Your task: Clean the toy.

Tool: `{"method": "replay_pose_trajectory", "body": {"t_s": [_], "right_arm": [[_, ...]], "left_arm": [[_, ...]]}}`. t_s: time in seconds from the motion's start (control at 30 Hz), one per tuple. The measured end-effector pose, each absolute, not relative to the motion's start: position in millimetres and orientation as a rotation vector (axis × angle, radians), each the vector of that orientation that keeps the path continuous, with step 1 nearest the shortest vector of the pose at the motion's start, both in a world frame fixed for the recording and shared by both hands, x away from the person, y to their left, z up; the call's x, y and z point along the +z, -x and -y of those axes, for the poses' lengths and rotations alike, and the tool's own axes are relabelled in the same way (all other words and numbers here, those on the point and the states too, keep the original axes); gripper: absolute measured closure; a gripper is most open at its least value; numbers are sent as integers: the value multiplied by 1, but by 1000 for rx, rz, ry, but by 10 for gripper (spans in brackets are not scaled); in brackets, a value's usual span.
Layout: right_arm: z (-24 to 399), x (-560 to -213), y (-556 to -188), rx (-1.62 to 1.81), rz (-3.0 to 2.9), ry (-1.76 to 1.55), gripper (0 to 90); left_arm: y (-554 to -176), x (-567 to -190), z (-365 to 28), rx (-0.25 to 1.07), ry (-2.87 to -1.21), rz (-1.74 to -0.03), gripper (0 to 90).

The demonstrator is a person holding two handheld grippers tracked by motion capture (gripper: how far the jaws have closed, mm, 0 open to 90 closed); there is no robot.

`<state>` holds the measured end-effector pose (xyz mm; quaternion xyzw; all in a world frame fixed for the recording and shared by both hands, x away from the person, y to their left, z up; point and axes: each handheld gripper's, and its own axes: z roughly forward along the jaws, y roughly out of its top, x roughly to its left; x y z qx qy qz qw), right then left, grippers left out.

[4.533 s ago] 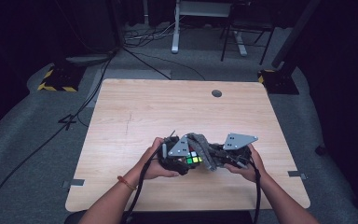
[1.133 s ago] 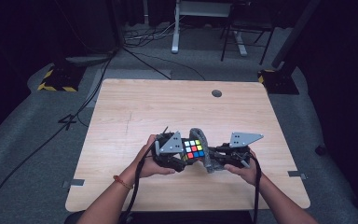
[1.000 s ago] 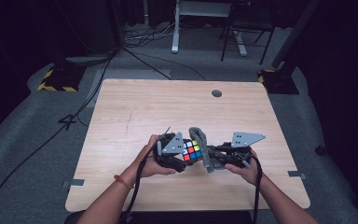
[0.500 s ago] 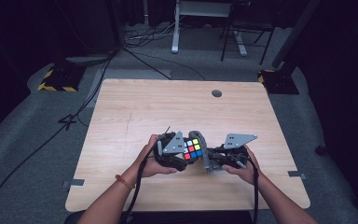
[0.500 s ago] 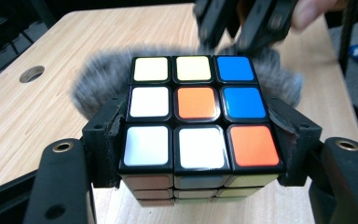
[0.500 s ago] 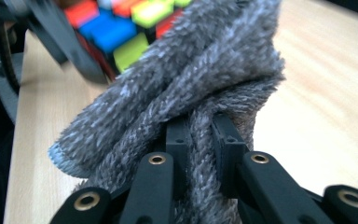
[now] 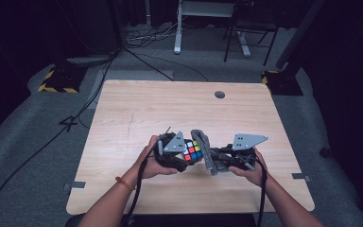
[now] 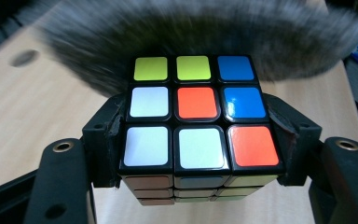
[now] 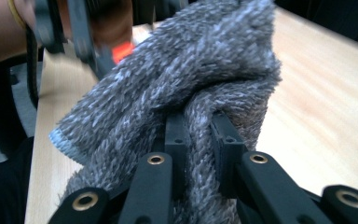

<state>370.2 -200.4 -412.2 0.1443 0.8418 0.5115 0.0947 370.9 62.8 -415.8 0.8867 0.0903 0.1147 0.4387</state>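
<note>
The left gripper [image 7: 185,156] is clamped on a cube [image 7: 193,151], one jaw on each side, low and centre in the high view, above the bench [image 7: 170,109]. In the left gripper view the cube's [image 8: 196,112] top face shows white, orange, blue and yellow-green tiles. The right gripper [image 7: 216,163] is closed on a fold of grey cloth [image 7: 208,151], which lies against the cube's right side.
</note>
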Motion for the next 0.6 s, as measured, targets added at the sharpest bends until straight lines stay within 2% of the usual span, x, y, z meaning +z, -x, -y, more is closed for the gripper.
{"method": "replay_pose_trajectory", "body": {"t_s": [0.27, 0.6], "right_arm": [[197, -409, -366, 1497, -2520, -381, 799], [173, -410, -351, 1325, -2550, -256, 791]], "left_arm": [[-365, -428, -42, 263, -2289, -180, 333], [-361, -437, -28, 266, -2342, -148, 333]]}}
